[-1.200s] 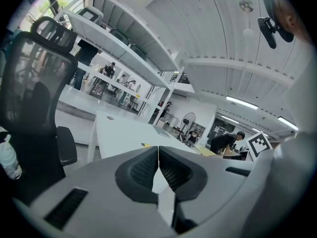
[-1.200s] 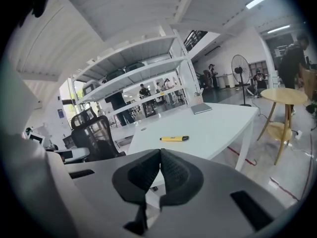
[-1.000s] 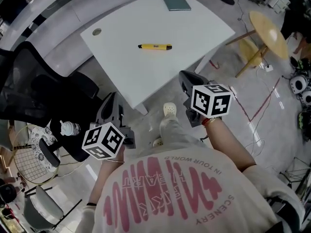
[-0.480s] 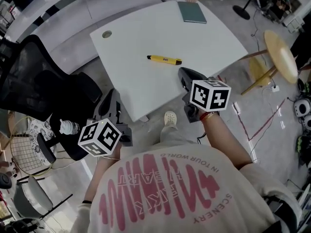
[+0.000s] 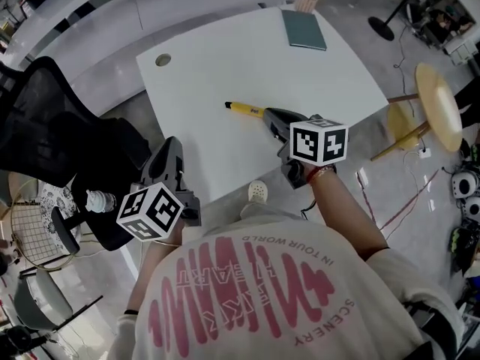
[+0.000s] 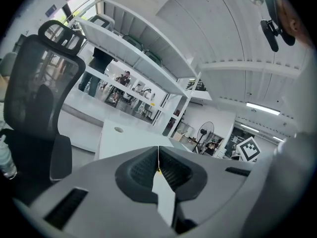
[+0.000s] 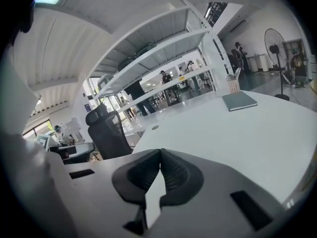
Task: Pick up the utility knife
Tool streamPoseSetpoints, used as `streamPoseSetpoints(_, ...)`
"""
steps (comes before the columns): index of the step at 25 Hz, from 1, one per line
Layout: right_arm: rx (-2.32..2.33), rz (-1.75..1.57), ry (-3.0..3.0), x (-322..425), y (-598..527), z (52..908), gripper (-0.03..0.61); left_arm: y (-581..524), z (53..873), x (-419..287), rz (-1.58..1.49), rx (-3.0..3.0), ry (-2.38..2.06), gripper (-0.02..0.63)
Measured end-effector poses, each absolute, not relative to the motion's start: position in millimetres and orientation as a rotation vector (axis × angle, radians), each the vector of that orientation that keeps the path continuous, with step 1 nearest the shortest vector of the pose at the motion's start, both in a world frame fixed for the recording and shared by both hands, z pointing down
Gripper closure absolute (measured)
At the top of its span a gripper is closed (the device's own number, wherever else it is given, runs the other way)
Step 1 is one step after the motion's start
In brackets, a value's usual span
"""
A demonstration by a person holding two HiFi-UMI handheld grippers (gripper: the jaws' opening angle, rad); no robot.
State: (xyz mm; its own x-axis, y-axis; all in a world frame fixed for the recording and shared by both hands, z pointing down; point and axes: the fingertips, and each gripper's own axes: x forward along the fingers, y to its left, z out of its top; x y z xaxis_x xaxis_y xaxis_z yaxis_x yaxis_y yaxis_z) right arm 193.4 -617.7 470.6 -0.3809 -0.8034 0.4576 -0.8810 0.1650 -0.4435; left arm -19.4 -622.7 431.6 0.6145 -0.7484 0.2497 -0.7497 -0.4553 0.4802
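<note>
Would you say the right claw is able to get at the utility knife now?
Probably yes: the right claw is close to the utility knife, nothing between, though its shut jaws must open first.

The tabletop [image 5: 225,58] looks smooth and matt, the utility knife [image 5: 244,109] is plastic, the chair back [image 5: 45,118] is mesh cloth, the floor [image 5: 405,201] glossy.

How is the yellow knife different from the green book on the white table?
The utility knife is thin, long and yellow with a dark tip; the book is a wide, flat, dark green rectangle. The utility knife lies near the middle of the table, just ahead of the right gripper; the book lies at the far edge, well away from it. Both lie flat on the table, and nothing holds either.
</note>
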Motion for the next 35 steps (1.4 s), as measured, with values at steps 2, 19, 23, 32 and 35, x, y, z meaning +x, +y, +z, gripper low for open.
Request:
streamPoseSetpoints(2, 1.637, 1.007, -2.296, 200, -628, 475, 0.561, -629, 430, -16, 0.004, 2.27, -1.2, 0.589)
streamPoseSetpoints(19, 1.191, 0.96, -2.199, 189, -706, 531, 0.522, -685, 446, -40, 0.005, 2.13, -1.387, 0.589)
streamPoseSetpoints(23, 1.113, 0.931, -2.169, 192, -711, 542, 0.461, -686, 449, -42, 0.003, 2.097, -1.43, 0.589)
streamPoseSetpoints(32, 0.969, 0.817, -2.113, 185, -718, 566, 0.424, -685, 455, -51, -0.02, 2.021, -1.514, 0.589)
streamPoseSetpoints(35, 0.92, 0.781, -2.088, 181, -719, 574, 0.4, -686, 459, -51, -0.021, 2.006, -1.528, 0.589)
